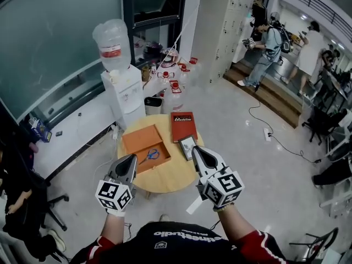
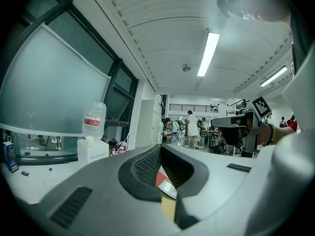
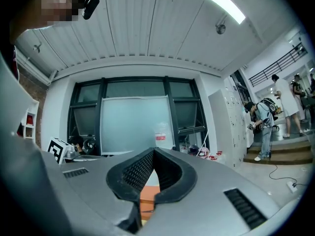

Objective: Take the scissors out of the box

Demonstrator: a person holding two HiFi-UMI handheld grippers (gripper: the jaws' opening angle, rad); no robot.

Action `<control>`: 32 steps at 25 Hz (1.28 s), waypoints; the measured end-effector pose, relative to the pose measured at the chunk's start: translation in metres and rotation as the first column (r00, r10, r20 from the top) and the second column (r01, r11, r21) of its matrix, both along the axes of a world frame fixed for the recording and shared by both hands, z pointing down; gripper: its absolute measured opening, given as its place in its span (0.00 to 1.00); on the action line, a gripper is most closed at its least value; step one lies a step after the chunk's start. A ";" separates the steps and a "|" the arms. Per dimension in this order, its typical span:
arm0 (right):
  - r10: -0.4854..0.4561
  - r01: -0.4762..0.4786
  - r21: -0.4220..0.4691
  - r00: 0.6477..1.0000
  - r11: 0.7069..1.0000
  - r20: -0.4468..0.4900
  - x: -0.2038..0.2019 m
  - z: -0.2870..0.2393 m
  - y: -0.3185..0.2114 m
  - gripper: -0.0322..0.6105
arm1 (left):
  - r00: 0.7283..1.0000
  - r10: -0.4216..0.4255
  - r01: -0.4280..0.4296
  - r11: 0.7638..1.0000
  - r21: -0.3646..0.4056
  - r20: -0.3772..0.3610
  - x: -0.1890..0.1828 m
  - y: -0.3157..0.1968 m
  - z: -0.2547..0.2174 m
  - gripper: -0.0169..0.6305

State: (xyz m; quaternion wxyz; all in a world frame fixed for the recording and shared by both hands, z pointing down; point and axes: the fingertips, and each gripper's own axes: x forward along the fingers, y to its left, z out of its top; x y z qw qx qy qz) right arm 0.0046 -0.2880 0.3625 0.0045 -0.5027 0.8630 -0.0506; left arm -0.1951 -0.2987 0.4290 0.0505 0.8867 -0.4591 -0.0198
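An open orange box [image 1: 142, 141] lies on a small round wooden table [image 1: 170, 177], with blue-handled scissors [image 1: 150, 155] inside it near its front right. My left gripper [image 1: 132, 158] is level at the table's near left edge, its tip just short of the box. It is shut and empty [image 2: 160, 146]. My right gripper [image 1: 194, 149] hovers over the near right of the table, also shut with nothing between its fingers [image 3: 153, 150]. The right gripper view shows a slice of the orange box [image 3: 147, 195] below the jaws.
A red box lid [image 1: 183, 126] and a small flat device [image 1: 188, 146] lie on the table's right half. Behind the table stand a water dispenser [image 1: 124, 92], a bin and several bottles [image 1: 173, 73]. A cable and power strip [image 1: 268, 133] cross the floor; people stand at back right [image 1: 269, 45].
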 end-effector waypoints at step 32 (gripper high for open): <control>-0.021 0.021 0.006 0.999 1.000 -0.026 -0.026 0.019 -0.059 0.09 | 0.999 0.034 -0.034 0.999 0.004 0.023 -0.007 -0.069 0.025 0.05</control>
